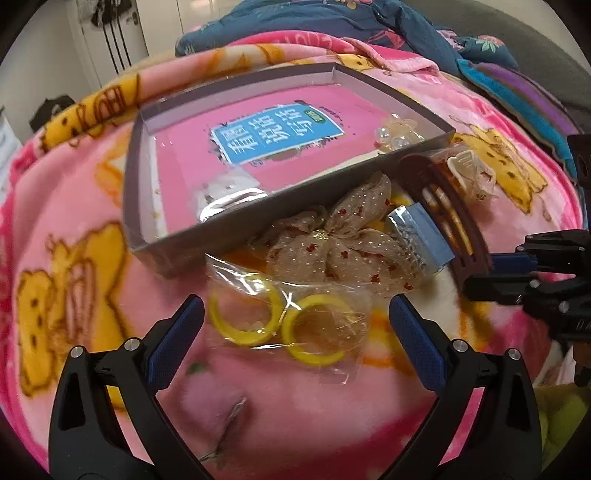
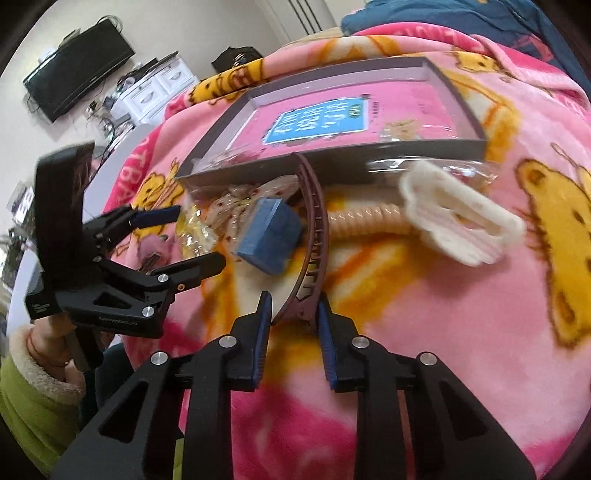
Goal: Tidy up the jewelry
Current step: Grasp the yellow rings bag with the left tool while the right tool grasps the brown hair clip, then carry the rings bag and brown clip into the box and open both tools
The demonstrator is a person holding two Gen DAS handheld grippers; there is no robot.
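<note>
My left gripper is open around a clear bag with two yellow rings on the pink blanket; it also shows in the right wrist view. My right gripper is shut on the near end of a dark brown hair clip. Beside the clip lie a small blue box, a sheer dotted bow, a cream claw clip and a beige spiral band. The grey box with a pink book inside holds clear beads and a small packet.
The pink cartoon blanket covers the whole surface. Dark blue bedding is bunched behind the box. A television and white drawers stand far off at the left.
</note>
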